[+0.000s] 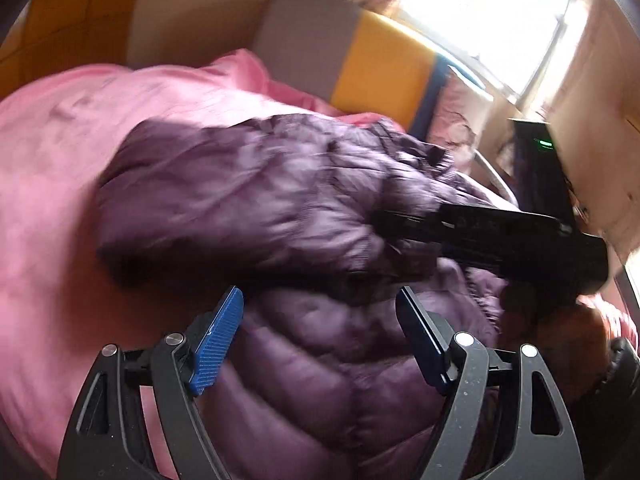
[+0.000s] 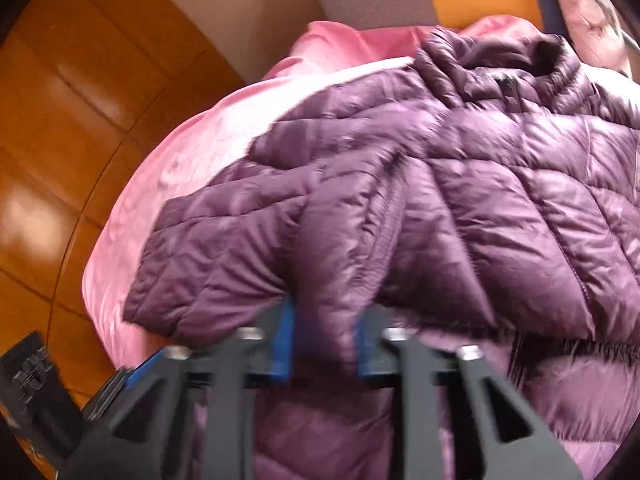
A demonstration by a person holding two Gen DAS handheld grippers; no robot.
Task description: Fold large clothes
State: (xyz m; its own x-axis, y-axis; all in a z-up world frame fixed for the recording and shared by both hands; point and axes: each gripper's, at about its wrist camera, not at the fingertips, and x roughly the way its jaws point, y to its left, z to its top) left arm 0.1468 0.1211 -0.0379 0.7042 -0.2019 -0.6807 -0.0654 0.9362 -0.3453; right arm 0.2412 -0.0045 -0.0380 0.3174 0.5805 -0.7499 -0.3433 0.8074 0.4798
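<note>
While angled downward, right claw (image 2: 324, 340) on jacket (image 2: 400, 200)

Motion blur smears both views. In the left wrist view the quilted purple puffer jacket (image 1: 256, 200) loses its stitching to blur, and its lower part runs off the bottom edge behind the left gripper (image 1: 320, 332). The black right gripper (image 1: 404, 224) reaches in from the right there; its fingertips sink into the folds, so its grip cannot be read from that side. In the right wrist view the blue pads (image 2: 285, 344) are blurred and their tips are buried under a bunched fold. The pink bedsheet (image 2: 160, 184) is largely covered by the jacket. A black object (image 2: 28, 380) at the lower left is cut off and unidentifiable.
</note>
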